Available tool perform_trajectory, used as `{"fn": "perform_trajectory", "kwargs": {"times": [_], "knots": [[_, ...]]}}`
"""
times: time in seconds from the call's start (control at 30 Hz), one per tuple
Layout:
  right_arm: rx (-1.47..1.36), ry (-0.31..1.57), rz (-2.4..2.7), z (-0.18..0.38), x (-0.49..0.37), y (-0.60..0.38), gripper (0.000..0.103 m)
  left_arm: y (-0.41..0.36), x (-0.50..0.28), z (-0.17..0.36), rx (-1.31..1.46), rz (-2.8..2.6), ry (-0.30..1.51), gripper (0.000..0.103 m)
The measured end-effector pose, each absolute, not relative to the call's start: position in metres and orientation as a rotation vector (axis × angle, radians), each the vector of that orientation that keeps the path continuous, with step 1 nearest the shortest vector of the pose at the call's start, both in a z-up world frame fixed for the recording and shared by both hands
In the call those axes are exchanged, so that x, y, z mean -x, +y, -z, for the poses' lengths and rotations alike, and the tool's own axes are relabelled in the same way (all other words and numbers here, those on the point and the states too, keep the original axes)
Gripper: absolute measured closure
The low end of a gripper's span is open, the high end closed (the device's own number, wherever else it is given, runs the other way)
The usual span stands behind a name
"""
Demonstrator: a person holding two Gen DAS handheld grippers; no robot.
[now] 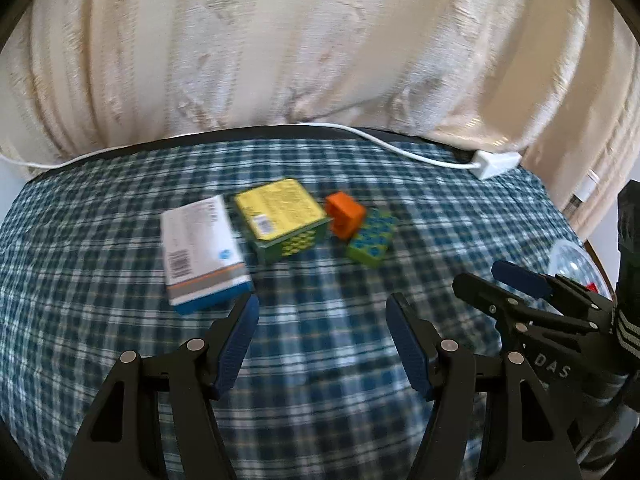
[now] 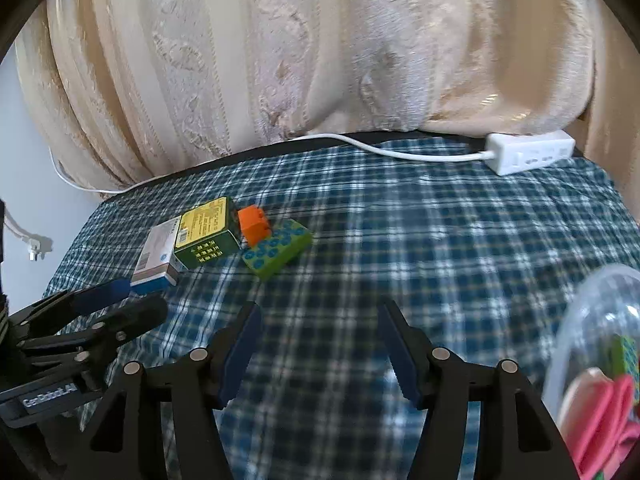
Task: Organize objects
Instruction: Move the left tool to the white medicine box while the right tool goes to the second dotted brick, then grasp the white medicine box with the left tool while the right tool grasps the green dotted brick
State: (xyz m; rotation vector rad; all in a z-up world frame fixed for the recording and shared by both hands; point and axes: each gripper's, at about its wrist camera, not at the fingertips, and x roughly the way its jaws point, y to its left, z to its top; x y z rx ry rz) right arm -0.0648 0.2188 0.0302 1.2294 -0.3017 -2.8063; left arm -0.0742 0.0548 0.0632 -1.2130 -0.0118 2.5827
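Worktop point(image 1: 120, 240), covered with blue-and-white checked cloth, backed by cream patterned curtains point(image 1: 280, 40).

Items, left to right, mid-worktop:
- White rectangular carton with blue edge and barcode point(image 1: 202, 250), lying flat.
- Green box with yellow printed top point(image 1: 280, 216), just right of the carton, flat.
- Small orange plastic block point(image 1: 345, 215), touching the green box's right side and resting partly on the next item.
- Green toy brick with blue studs point(image 1: 370, 242), flat, nearest the right.

Far right edge: white power strip with white cable point(image 2: 528, 152).
Near right: clear plastic container point(image 2: 592, 340) holding pink and green pieces, blurred.

Left tongs point(image 1: 322, 320): jaws apart, nothing between them, above bare cloth near the white carton.
Right tongs point(image 2: 318, 328): jaws apart, empty, above bare cloth left of the container.
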Motion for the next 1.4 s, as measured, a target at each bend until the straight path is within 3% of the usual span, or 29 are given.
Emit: {"fn": "perform_trajectory", "kwargs": {"times": [0.63, 1.23, 1.4], "knots": [[-1.327, -0.229, 2.742, 0.0, 0.144, 0.176, 0.039, 0.015, 0.089, -0.054, 1.249, -2.63, -0.119, 0.036], [-1.347, -0.242, 2.83, 0.0, 0.147, 0.211, 0.036, 0.013, 0.09, -0.047, 1.271, -2.619, -0.136, 0.036], [-1.332, -0.173, 2.835, -0.002, 0.16, 0.197, 0.036, 0.011, 0.091, -0.047, 1.275, -2.628, -0.143, 0.036]]}}
